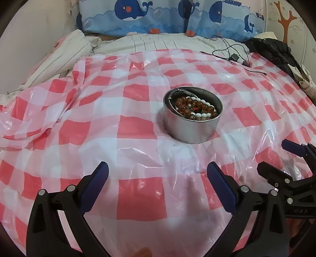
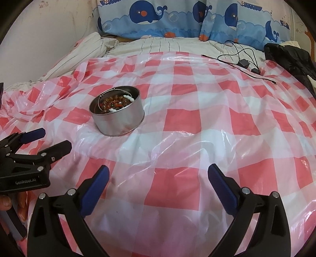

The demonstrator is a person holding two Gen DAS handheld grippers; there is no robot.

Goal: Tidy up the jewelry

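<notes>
A round silver tin [image 1: 192, 129] stands on the red-and-white checked plastic sheet [image 1: 138, 126]. It holds amber bead bracelets [image 1: 187, 104], a white bead bracelet [image 1: 203, 102] and a thin silver bangle [image 1: 177, 93] leaning on its rim. The tin also shows in the right wrist view [image 2: 118, 120], left of centre. My left gripper [image 1: 158, 172] is open and empty, well short of the tin. My right gripper [image 2: 158, 174] is open and empty, to the right of the tin. Each gripper shows at the edge of the other's view, the right one [image 1: 276, 156] and the left one [image 2: 53, 138].
The sheet covers a bed. Blue whale-print pillows [image 1: 167, 17] lie at the head. A black cable with a small adapter [image 1: 235, 56] and a black garment [image 1: 276, 51] lie at the back right. A striped blanket [image 1: 65, 51] is bunched at the back left.
</notes>
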